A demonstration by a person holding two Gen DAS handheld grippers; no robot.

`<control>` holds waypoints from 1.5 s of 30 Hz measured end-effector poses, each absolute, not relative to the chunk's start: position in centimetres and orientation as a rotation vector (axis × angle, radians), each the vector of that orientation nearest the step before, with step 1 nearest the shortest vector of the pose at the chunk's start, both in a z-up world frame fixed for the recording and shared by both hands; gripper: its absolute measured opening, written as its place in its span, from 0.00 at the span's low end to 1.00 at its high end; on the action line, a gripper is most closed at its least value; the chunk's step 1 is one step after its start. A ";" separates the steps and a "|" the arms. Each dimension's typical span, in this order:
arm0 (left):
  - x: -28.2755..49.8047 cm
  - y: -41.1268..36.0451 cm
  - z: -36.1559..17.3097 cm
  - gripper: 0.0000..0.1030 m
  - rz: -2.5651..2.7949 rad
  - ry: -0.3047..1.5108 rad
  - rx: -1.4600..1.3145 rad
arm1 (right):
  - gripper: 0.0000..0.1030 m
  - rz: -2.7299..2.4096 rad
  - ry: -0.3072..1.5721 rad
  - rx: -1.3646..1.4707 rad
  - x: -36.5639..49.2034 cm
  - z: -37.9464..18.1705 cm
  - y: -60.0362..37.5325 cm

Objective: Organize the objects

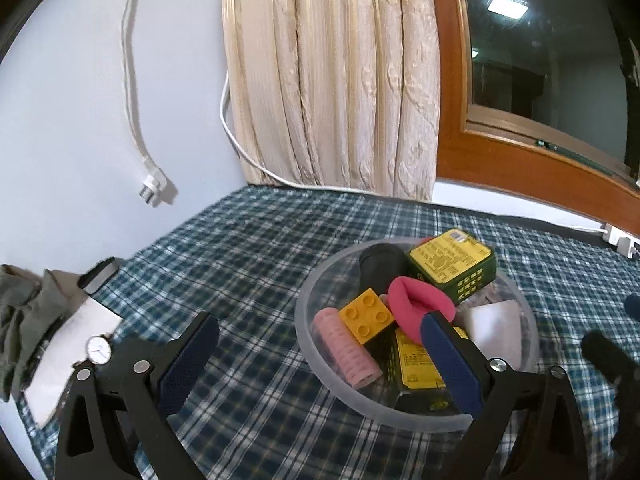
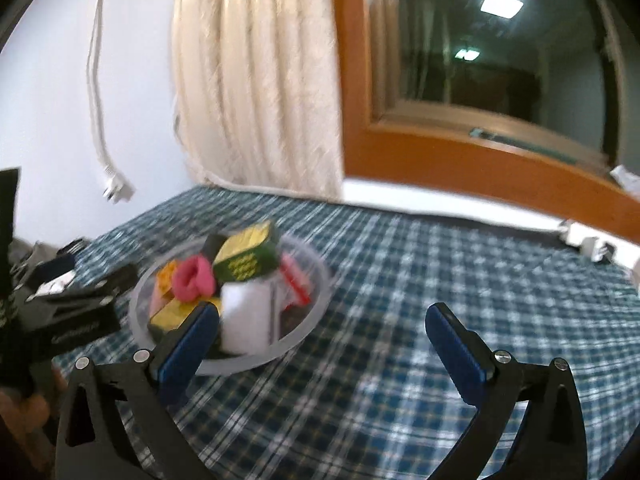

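Observation:
A clear round plastic bowl (image 1: 308, 336) stands on the blue plaid cloth and holds a yellow toy brick (image 1: 367, 315), a pink hair roller (image 1: 346, 348), a magenta ring-shaped thing (image 1: 416, 304), two green-and-yellow boxes (image 1: 454, 264), a black object (image 1: 382, 260) and a white block (image 1: 496, 324). My left gripper (image 1: 318, 328) is open, its right finger in front of the bowl. In the blurred right wrist view the bowl (image 2: 316, 308) sits left of centre. My right gripper (image 2: 320, 322) is open above bare cloth, its left finger overlapping the bowl's near side.
A wristwatch (image 1: 99, 350) lies on white paper (image 1: 68, 360) beside grey-green fabric (image 1: 20, 312) at the left edge. A white plug (image 1: 151, 188) hangs on the wall; a cream curtain (image 1: 332, 80) and wooden window frame (image 1: 520, 160) stand behind. The left gripper's black body (image 2: 72, 312) shows at left.

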State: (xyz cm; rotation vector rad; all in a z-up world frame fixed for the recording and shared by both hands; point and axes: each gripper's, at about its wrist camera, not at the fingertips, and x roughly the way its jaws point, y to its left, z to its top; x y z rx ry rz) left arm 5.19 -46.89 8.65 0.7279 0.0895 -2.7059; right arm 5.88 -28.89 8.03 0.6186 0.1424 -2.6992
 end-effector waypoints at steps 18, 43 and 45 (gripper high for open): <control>9.7 -46.0 10.7 0.99 -2.657 0.158 0.600 | 1.00 -2.572 0.082 0.666 6.5 7.4 -28.5; 10.9 -45.6 8.7 0.99 -2.667 0.090 0.675 | 1.00 -2.556 0.309 0.650 7.7 6.4 -31.3; 10.9 -45.6 8.6 0.99 -2.684 0.094 0.692 | 1.00 -2.559 0.311 0.651 7.6 6.4 -31.3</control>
